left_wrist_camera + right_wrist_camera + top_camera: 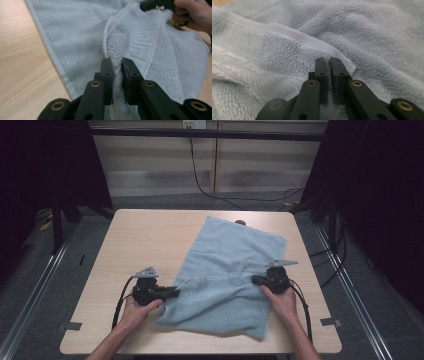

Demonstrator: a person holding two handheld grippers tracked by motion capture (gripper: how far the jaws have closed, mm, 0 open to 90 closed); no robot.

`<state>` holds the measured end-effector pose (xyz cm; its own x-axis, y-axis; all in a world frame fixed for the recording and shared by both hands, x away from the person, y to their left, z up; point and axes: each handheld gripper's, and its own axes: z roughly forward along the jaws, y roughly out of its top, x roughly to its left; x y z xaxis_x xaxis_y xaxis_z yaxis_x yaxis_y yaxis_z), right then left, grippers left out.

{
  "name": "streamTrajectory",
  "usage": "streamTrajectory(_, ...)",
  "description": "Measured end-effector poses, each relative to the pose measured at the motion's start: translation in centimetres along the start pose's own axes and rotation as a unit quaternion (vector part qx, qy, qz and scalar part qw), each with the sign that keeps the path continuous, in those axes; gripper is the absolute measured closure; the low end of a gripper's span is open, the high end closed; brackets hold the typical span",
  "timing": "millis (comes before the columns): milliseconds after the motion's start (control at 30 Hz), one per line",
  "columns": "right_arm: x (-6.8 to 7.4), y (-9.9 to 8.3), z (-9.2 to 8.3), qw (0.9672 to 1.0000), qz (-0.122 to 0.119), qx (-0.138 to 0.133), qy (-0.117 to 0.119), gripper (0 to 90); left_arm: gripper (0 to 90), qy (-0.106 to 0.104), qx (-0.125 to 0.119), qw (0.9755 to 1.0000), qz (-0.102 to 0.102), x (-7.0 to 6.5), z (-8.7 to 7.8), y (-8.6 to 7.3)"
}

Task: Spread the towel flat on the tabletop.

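A light blue terry towel (225,275) lies askew on the pale wooden table (140,240), its far corner pointing toward twelve o'clock and its near half rumpled, with a fold pulled across from nine to three o'clock; the left gripper (172,292) sits at the towel's eight o'clock edge, held in the person's left hand (140,312); in the left gripper view its jaws stand nearly together with a raised ridge of the towel (150,50) pinched between the pads, beside the woven key-pattern border; the right gripper (256,280) is at the towel's three o'clock edge, in the right hand (280,300); in the right gripper view its jaws are all but closed on a hemmed corner of the towel (287,50), the cloth clamped between the pads; both grips are apart, at opposite ends of the fold.
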<state>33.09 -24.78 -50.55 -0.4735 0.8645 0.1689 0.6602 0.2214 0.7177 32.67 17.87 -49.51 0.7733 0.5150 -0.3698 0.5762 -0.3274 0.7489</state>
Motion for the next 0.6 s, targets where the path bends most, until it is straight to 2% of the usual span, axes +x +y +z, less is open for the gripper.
streamTrajectory(100,-0.2,1.1,1.1,1.0,-0.001,0.001,-0.005,85.2,80.1,0.009,0.005,0.9999,0.002,0.2,0.1,-0.1)
streamTrajectory(167,-0.4,2.0,2.2,1.0,0.009,-0.001,-0.001,85.3,80.1,0.009,-0.011,0.9999,-0.006,0.7,-0.5,0.0)
streamTrajectory(233,-0.4,2.3,2.5,1.0,0.007,-0.002,0.002,85.5,80.0,0.009,-0.018,0.9997,-0.009,0.9,-0.8,0.0)
streamTrajectory(300,-0.4,2.8,2.6,0.9999,0.004,0.01,0.004,86.6,79.5,0.009,-0.029,0.9994,-0.014,1.2,-1.2,0.1)
streamTrajectory(400,-0.2,3.6,2.0,0.9998,-0.005,-0.001,0.017,87.1,79.6,0.017,-0.037,0.9991,-0.01,1.3,-1.8,0.6)
streamTrajectory(433,-0.2,3.7,1.5,0.9997,-0.002,-0.011,0.022,87.1,79.7,0.01,-0.059,0.998,-0.019,1.5,-2.2,1.3)
streamTrajectory(467,-0.2,3.7,1.5,0.9997,-0.002,-0.011,0.022,87.1,79.7,0.01,-0.059,0.998,-0.019,1.5,-2.2,1.3)
streamTrajectory(500,-0.2,4.1,0.4,0.9989,0.002,-0.035,0.031,87.1,79.7,0.004,-0.068,0.9973,-0.028,1.7,-2.4,1.6)
streamTrajectory(600,-0.2,4.8,-1.5,0.9981,0.002,-0.053,0.032,87.1,79.8,0.0,-0.088,0.9961,-0.013,1.3,-3.1,3.4)
